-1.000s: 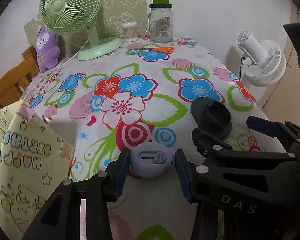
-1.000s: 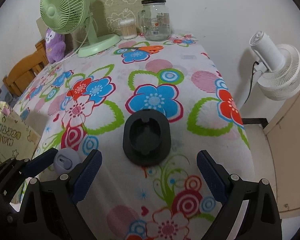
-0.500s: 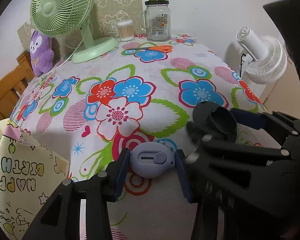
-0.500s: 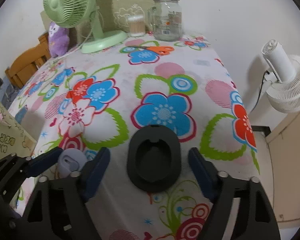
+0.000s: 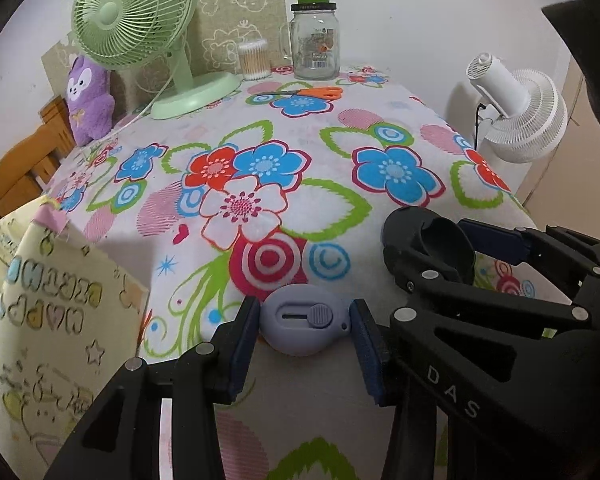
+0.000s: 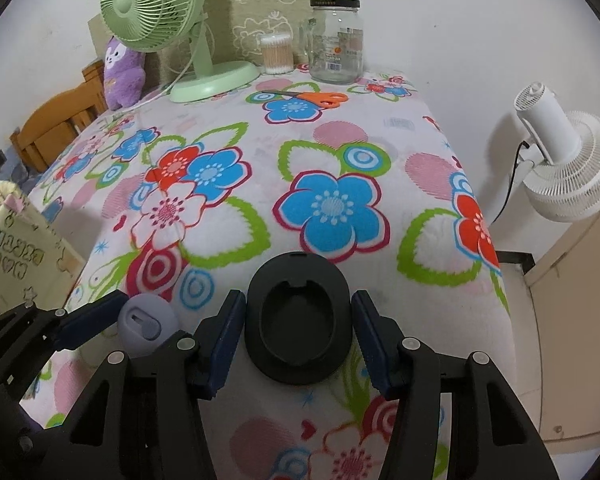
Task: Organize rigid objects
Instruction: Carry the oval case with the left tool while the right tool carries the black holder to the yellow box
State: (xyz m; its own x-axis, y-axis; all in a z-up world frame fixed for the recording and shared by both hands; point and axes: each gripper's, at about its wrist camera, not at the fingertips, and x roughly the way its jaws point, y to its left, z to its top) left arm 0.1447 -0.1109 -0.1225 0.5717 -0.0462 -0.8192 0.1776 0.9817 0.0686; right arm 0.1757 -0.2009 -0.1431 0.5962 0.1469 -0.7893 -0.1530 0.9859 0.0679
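Observation:
My left gripper [image 5: 304,330] is shut on a small lilac box cutter [image 5: 305,325] with a grey slider, held at the table's near edge; it also shows in the right wrist view [image 6: 148,324]. My right gripper [image 6: 298,334] has its jaws closed against the sides of a black oval holder [image 6: 298,320] that sits on the flowered tablecloth [image 6: 328,204]. In the left wrist view the black holder [image 5: 428,244] and the right gripper's fingers [image 5: 496,236] are at the right.
At the back stand a green desk fan [image 5: 140,20], a glass jar [image 5: 316,48] with a green cap, a cotton swab tub [image 5: 254,60], orange scissors [image 5: 308,92] and a purple plush [image 5: 88,100]. A yellow gift bag [image 5: 40,320] is at left, a white fan [image 6: 560,160] at right.
My right gripper moved forward around the black holder and its wide-open jaws closed onto its sides. My left gripper kept hold of the box cutter and barely moved.

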